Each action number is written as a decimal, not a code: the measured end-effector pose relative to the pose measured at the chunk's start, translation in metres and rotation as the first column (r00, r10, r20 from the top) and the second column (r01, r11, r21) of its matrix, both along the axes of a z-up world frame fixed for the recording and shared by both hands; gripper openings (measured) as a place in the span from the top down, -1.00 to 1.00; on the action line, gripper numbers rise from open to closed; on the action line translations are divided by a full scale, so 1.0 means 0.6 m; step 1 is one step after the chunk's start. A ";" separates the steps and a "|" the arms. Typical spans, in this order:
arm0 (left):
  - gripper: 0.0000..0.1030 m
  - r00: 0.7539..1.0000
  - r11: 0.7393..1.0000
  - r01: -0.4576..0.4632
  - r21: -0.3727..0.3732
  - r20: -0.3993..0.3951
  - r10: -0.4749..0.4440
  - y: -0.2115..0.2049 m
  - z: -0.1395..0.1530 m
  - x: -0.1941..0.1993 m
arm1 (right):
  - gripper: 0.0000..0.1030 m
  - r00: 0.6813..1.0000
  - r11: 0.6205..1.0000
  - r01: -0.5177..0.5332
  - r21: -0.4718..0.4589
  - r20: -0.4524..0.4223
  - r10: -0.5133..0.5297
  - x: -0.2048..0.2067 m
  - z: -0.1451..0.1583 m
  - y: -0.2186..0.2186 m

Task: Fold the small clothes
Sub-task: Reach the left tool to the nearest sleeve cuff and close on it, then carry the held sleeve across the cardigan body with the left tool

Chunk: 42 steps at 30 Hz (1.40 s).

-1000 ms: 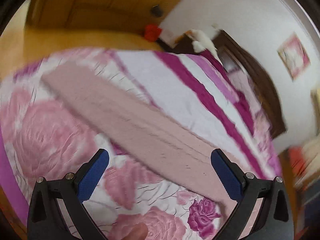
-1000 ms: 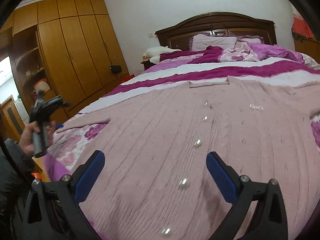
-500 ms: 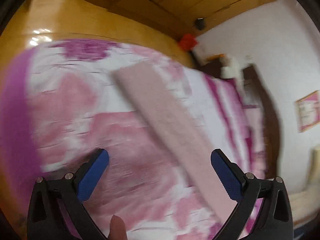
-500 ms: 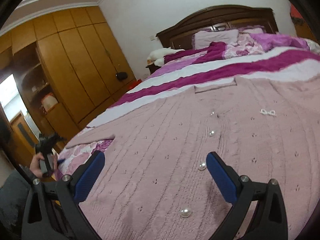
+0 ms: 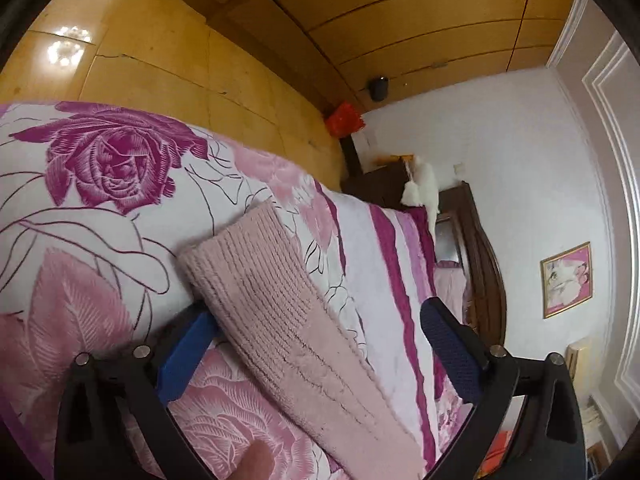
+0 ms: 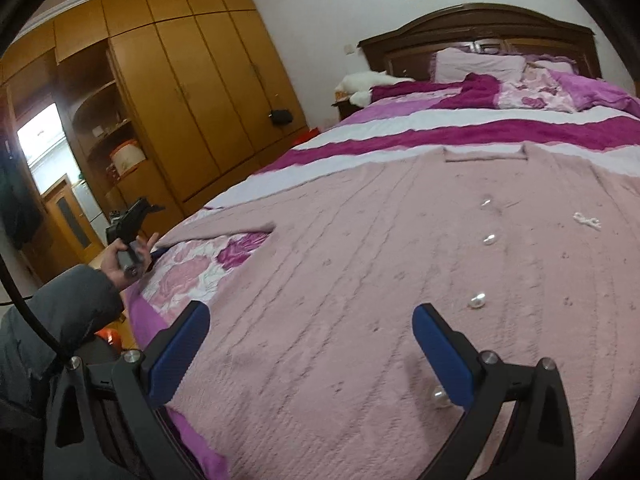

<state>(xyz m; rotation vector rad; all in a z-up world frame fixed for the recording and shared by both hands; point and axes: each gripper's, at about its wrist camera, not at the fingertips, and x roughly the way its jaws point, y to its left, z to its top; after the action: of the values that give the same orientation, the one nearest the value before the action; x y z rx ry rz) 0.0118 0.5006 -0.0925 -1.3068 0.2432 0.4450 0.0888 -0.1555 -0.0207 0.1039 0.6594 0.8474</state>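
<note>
Wooden wardrobe (image 6: 192, 112) fills the left side, and a person's hand (image 6: 128, 256) grips the left gripper (image 5: 316, 344), fingers spread wide around the sleeve (image 5: 272, 308) cuff. Pink knit cardigan (image 6: 400, 280) lies flat and buttoned on the floral bedspread (image 5: 100, 208). Right gripper (image 6: 312, 352) hovers over its hem, fingers released. Headboard (image 6: 480, 28) sits far right.
</note>
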 end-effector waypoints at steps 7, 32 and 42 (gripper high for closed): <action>-0.23 0.996 0.999 0.015 0.032 -0.094 -0.012 -0.007 0.002 0.006 | -1.00 0.999 0.998 -0.048 0.038 -0.011 0.049 -0.007 -0.007 0.009; 1.00 0.997 0.973 0.071 0.218 0.007 -0.074 -0.120 0.182 0.076 | -1.00 0.923 0.933 0.360 -0.005 0.149 -0.355 0.161 0.080 -0.186; 1.00 0.978 0.917 0.202 0.344 -0.021 -0.208 -0.257 0.252 0.173 | -1.00 0.886 0.896 0.441 -0.048 0.183 -0.426 0.158 0.101 -0.192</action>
<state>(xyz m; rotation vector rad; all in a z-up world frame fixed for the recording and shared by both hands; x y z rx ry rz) 0.1154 0.3465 0.0587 -0.9286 0.2725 0.2820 0.1833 -0.2706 0.0399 0.0944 0.4864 0.3863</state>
